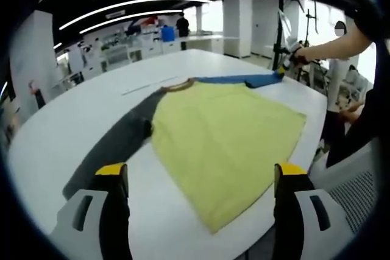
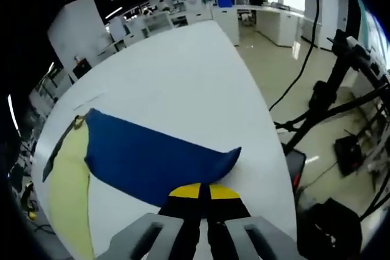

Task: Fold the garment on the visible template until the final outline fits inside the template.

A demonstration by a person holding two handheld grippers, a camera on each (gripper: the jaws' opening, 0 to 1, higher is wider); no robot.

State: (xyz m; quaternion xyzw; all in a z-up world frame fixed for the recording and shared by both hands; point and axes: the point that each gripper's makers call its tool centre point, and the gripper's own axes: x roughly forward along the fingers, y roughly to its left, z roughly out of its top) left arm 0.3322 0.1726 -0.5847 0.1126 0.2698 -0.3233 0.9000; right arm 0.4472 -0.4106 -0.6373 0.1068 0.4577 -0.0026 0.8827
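A: Where is the shirt (image 1: 225, 144) in the left gripper view?

B: Spread flat on the white table (image 1: 67, 126), across the middle of the frame. Its yellow body fills the centre and lower right, with one corner close to the table's near edge. A grey sleeve (image 1: 116, 141) runs down toward the lower left, and a blue sleeve (image 1: 244, 80) stretches to the upper right.

A: And the left gripper (image 1: 201, 178)?

B: Its yellow-tipped jaws rise from the bottom of the frame, set wide apart, with nothing between them. They hover over the near part of the shirt.

A: What about the right gripper (image 2: 204, 192)?

B: In the right gripper view its jaws are pressed together at the bottom centre, pinching the end of the blue sleeve (image 2: 152, 159). The sleeve runs from there to the left of the frame, and a strip of the yellow body (image 2: 68, 181) shows at the lower left.

A: Can you see that gripper from the other side?

B: Yes, at the upper right of the left gripper view, a hand (image 1: 303, 57) holds it at the tip of the blue sleeve.
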